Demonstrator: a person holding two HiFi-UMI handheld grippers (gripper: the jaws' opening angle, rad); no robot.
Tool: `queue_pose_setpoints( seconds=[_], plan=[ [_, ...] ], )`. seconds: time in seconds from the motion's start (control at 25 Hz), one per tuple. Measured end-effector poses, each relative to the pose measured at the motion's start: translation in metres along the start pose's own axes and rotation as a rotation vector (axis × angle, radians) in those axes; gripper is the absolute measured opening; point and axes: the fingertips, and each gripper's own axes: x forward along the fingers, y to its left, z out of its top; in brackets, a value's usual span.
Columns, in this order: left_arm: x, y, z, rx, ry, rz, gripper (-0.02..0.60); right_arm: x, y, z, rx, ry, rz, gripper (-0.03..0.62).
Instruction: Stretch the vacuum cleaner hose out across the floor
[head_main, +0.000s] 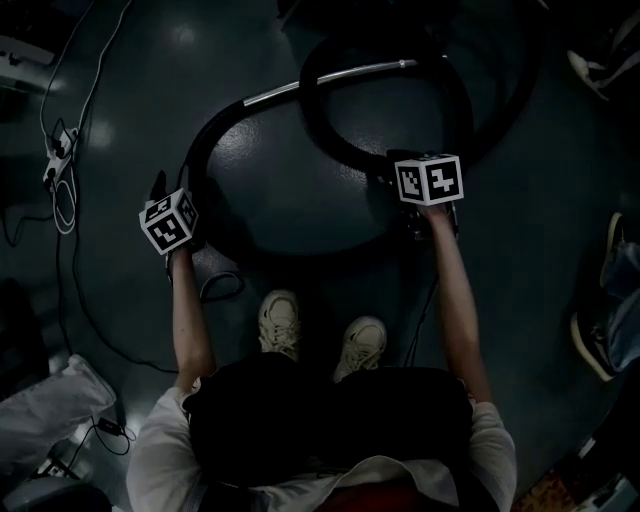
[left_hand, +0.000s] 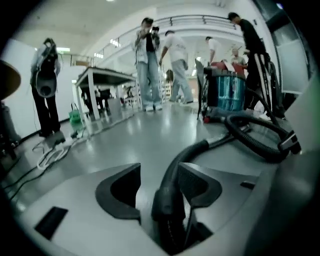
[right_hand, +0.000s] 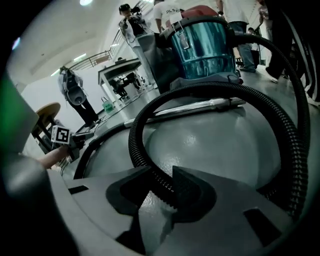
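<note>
The hose (right_hand: 134, 132) is laid on the floor (head_main: 280, 205) in a wide loop, curled back toward the vacuum cleaner (right_hand: 207, 47) rather than run straight. Its smooth end is held by the fingers of the left gripper (left_hand: 160, 174), and its ribbed length is clamped in the right gripper (right_hand: 162, 181).

An open lab hall: glossy grey floor (left_hand: 150, 135), a white table (left_hand: 105, 77), cables (left_hand: 50, 152) beside it, people (left_hand: 147, 60) standing beyond it.
</note>
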Motion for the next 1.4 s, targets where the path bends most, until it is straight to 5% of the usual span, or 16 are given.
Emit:
queue_pose_setpoints(
  seconds=[0.08,0.2,0.4,0.48,0.64,0.76,1.0,1.4],
  plan=[
    [-0.004,-0.013,0.039,0.005,-0.134,-0.074,0.236,0.004,-0.001,-0.003,-0.002,0.005,0.004,0.137],
    [0.007,-0.068,0.074,0.031,-0.153,-0.378,0.235,0.005,0.0,-0.004,-0.009,0.021,0.002,0.137],
    [0.044,-0.164,0.083,0.328,-0.069,-0.724,0.236,0.003,0.002,-0.011,-0.005,0.059,0.017,0.135],
    [0.065,-0.188,0.083,0.418,-0.046,-0.784,0.236,0.004,0.001,-0.013,0.012,0.062,0.03,0.135],
    [0.105,-0.22,0.074,0.626,0.006,-0.774,0.236,0.005,0.0,-0.014,0.031,0.052,0.042,0.135],
    [0.131,-0.231,0.058,0.761,0.053,-0.696,0.236,0.005,0.001,-0.014,0.03,0.057,0.048,0.135],
    [0.161,-0.245,0.035,0.933,0.137,-0.604,0.235,0.008,0.0,-0.016,0.047,0.053,0.073,0.135],
    [0.146,-0.215,0.013,0.951,0.233,-0.603,0.201,0.001,-0.009,-0.021,0.062,0.064,0.059,0.135]
  ],
)
